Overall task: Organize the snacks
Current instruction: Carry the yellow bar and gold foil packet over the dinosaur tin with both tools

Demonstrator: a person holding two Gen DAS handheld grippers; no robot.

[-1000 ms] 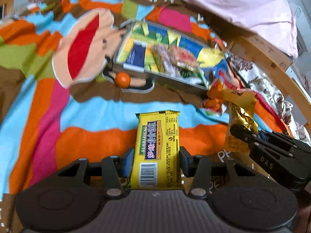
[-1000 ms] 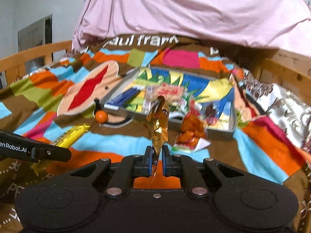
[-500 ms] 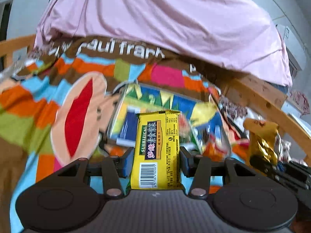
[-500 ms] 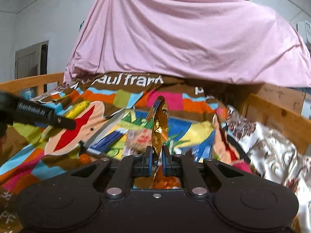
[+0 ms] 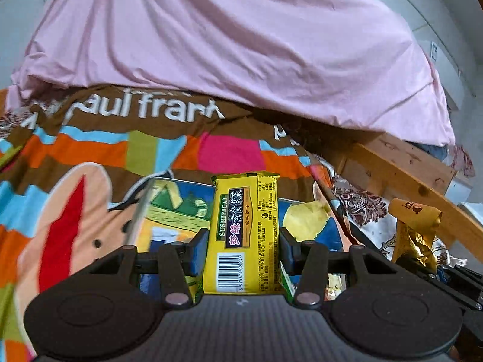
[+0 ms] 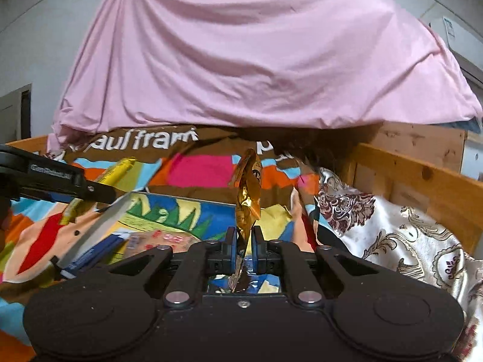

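While the left hand-held gripper (image 5: 244,252) clamps the yellow biscuit pack (image 5: 243,235), the right hand-held gripper (image 6: 244,249) pinches only the gold foil packet's (image 6: 247,194) thin edge; it could slip short of the snack tray (image 6: 99,226).

A pink sheet (image 6: 265,60) hangs draped across the back, its lower edge lying over a bright patchwork blanket (image 5: 90,150) with white lettering on a brown band. To the right runs a wooden bed rail (image 6: 422,181), and a white cloth (image 6: 407,241) with a dark red floral pattern lies crumpled against it. A grey wall (image 6: 36,45) stands behind.
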